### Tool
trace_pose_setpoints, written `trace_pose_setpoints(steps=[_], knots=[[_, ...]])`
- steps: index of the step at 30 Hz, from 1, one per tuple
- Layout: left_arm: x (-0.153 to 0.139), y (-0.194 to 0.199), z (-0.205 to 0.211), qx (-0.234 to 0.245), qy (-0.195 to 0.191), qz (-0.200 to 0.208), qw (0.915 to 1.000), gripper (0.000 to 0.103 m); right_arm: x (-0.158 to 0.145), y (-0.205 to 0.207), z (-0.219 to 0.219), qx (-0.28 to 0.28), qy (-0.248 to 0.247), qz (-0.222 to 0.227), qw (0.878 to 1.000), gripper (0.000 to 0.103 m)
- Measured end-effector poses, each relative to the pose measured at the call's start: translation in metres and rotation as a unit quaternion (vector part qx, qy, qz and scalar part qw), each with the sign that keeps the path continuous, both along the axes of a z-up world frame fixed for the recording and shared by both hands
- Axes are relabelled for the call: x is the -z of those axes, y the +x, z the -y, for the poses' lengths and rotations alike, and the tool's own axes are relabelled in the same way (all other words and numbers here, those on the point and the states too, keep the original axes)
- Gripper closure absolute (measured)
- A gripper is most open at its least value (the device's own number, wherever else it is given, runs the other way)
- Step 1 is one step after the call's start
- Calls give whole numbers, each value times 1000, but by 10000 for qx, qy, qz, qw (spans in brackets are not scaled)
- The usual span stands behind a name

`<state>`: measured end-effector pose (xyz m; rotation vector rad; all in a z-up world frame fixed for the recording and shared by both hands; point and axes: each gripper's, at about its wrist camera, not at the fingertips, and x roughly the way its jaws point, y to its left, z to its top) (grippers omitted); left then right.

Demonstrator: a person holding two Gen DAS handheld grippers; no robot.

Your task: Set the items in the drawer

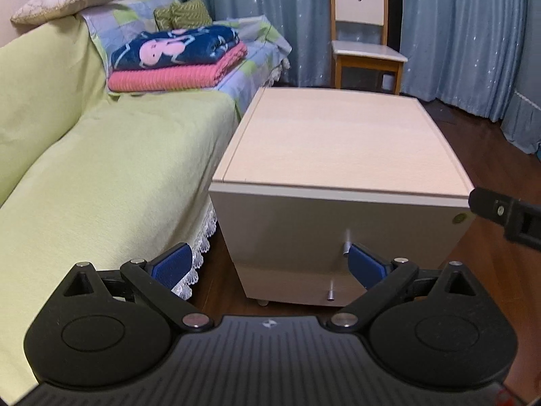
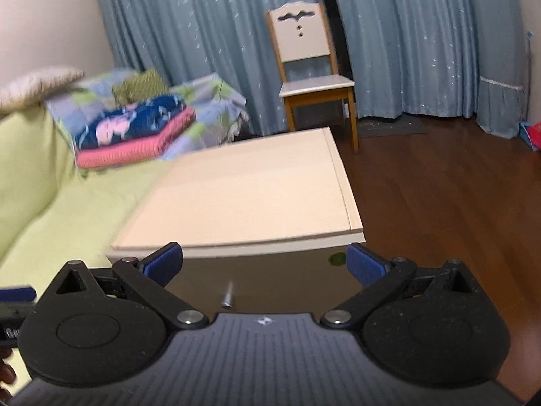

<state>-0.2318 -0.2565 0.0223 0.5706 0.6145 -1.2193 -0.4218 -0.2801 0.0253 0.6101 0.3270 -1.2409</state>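
A pale wooden drawer cabinet (image 1: 338, 155) stands beside the sofa, both its drawers shut. The upper drawer has a metal knob (image 1: 346, 247) and the lower drawer has another knob (image 1: 330, 293). My left gripper (image 1: 270, 264) is open in front of the cabinet's face, its right pad close to the upper knob. My right gripper (image 2: 263, 264) is open too, hovering above the cabinet's front edge (image 2: 236, 247), with the upper knob (image 2: 227, 299) between and below its fingers. Folded blankets (image 1: 175, 57), a navy one on a pink one, lie on the sofa.
A sofa (image 1: 101, 176) with a green cover runs along the left, cushions at its far end. A wooden chair (image 1: 365, 30) stands before blue curtains (image 2: 422, 34). Dark wood floor (image 2: 439, 203) stretches to the right. The right gripper's body (image 1: 507, 216) shows at the left view's right edge.
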Motion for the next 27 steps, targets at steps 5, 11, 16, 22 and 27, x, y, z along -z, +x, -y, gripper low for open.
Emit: trace_pose_setpoints(steps=[5, 11, 16, 22, 27], knots=[[-15, -1, -8, -32, -74, 87, 9999, 4, -11, -12, -1, 8, 250, 360, 9990, 1], [-32, 3, -11, -48, -107, 60, 9999, 4, -16, -4, -4, -88, 493, -85, 9987, 1], [-38, 3, -10, -15, -101, 165, 9998, 4, -11, 8, -5, -90, 705, -481, 9963, 1], [-34, 6, -9, 11, -18, 101, 9999, 4, 3, 17, 3, 62, 1056, -698, 9919, 1], [-24, 11, -6, -22, 117, 49, 9999, 4, 13, 24, 7, 57, 1195, -790, 9897, 1]])
